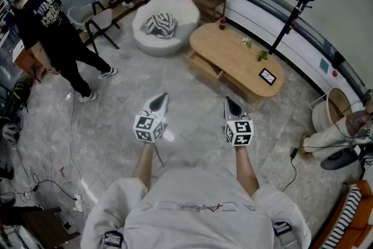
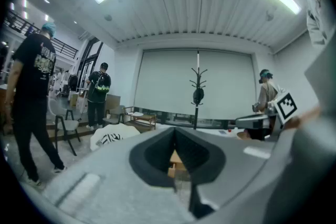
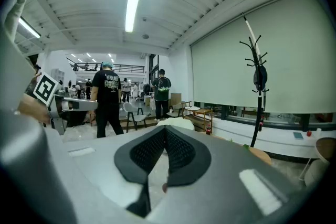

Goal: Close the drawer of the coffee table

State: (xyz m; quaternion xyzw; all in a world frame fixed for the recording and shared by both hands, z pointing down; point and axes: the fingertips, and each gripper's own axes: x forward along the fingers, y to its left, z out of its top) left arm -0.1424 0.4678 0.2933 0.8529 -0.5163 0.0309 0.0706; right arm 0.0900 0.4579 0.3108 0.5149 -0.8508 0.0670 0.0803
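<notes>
- Clenched tight on nothing: left gripper (image 1: 159, 100), held over the floor (image 1: 192, 119).
- Same for right gripper (image 1: 231, 103), just beside it.
- Ahead, well apart: coffee table (image 1: 236, 58), with drawer (image 1: 204, 65) pulled out.
- Left of the table: white armchair (image 1: 165, 25).

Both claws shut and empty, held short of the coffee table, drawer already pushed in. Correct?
Not quite. The head view shows the drawer pulled out from the near side of the coffee table, not pushed in. The rest holds: the left claw and right claw are shut and empty, held short of the table.
</notes>
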